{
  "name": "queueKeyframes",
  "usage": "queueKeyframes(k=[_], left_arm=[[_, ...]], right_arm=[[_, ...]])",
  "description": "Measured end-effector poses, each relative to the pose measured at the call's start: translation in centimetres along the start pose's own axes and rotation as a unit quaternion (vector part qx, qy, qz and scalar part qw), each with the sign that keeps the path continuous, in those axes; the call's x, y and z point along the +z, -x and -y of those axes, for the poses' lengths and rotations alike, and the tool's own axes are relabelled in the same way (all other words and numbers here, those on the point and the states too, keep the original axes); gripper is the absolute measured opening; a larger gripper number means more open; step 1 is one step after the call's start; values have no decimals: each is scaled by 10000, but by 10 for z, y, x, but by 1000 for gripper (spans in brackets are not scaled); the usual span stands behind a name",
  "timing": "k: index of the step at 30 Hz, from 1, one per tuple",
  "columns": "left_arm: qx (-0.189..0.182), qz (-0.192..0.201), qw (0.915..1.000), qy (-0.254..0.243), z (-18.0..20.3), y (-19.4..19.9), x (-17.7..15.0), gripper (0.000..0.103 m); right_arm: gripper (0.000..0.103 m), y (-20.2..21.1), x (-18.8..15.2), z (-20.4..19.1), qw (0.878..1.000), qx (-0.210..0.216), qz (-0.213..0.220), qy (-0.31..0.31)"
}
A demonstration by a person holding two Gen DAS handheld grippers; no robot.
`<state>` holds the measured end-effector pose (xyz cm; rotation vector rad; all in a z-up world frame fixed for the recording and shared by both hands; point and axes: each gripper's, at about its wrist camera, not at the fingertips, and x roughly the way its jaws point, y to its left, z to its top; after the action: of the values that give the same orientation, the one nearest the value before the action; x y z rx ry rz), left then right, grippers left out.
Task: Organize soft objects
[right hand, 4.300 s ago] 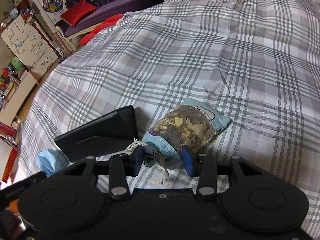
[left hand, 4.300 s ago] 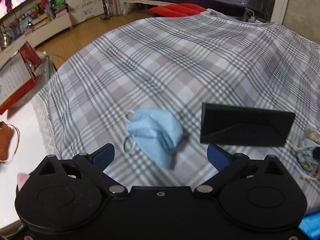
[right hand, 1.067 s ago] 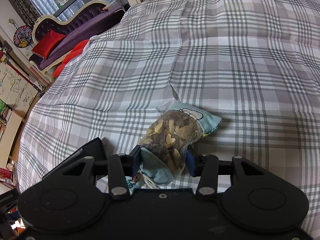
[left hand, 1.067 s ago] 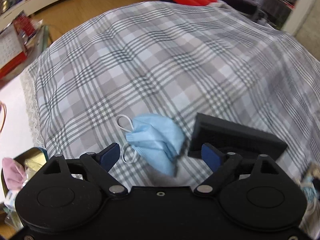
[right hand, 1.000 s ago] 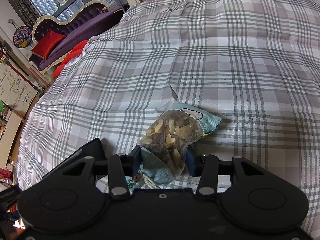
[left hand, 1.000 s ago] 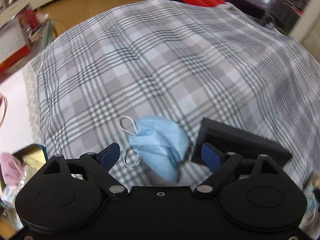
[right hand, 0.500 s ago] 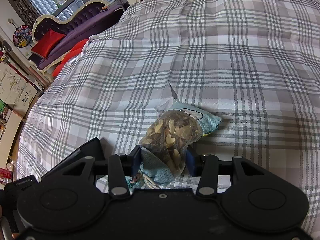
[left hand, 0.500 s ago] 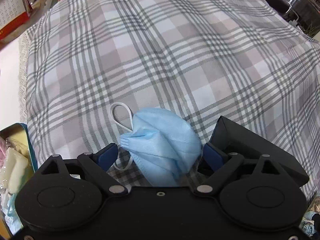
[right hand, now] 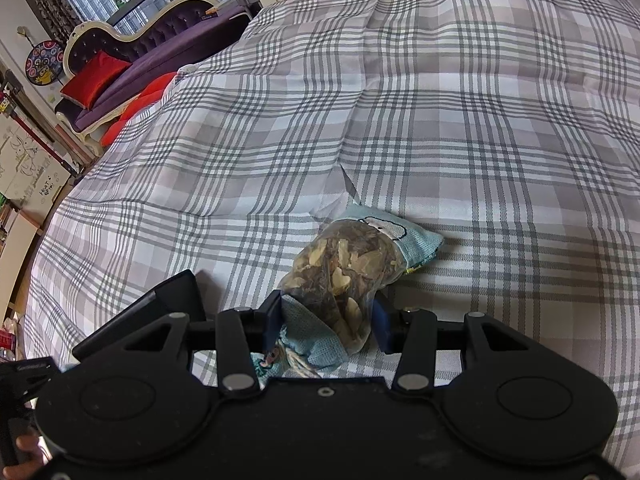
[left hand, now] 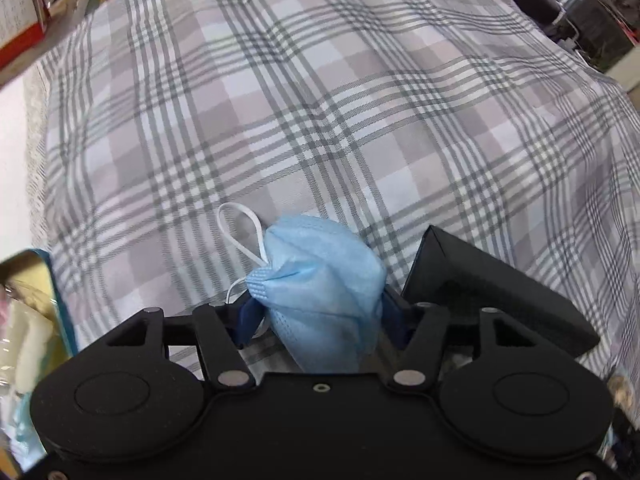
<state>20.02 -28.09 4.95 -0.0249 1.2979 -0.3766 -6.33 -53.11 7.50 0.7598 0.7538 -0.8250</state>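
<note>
A crumpled light-blue face mask (left hand: pixel 320 276) with white ear loops lies on the plaid bedspread (left hand: pixel 320 100). My left gripper (left hand: pixel 320 318) points steeply down over the mask. Its jaws are closing, with the mask bunched between the blue pads, which touch both its sides. In the right wrist view, a clear bag of dried leaves tucked in a light-blue knit pouch (right hand: pixel 344 264) rests on the bedspread (right hand: pixel 480 120). My right gripper (right hand: pixel 326 320) is shut on the pouch's near end.
A black wedge-shaped box (left hand: pixel 492 292) lies just right of the mask and also shows in the right wrist view as the black box (right hand: pixel 160 308). An open tin (left hand: pixel 48 276) holding soft items sits at the bed's left edge. A purple sofa (right hand: pixel 160 52) stands beyond the bed.
The left gripper has come closer to the mask and its pads have drawn in from wide apart to squeeze it. The right gripper and the pouch have not moved.
</note>
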Motion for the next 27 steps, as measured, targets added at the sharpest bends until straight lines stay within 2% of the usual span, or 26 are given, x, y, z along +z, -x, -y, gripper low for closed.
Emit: queueKeyframes(k=[9,14,20,27], left_arm=[[-192,114,9981,-576,-13,52,-46,57],[-109,137,9964,-831,-38,76,-87,57],[-26,-49,9977,-669,-89,94,-132,57],[258,67,9996,-109,-154,112,-159,57]], right_arm=[[45,0,1,-1,9999,-119,82,88],[45,3,-1,-4,9996,-164,144,160],[45,8,-1,-5,9991,-224,262,229],[45,14,-4,-12,9984,-249,379,338]])
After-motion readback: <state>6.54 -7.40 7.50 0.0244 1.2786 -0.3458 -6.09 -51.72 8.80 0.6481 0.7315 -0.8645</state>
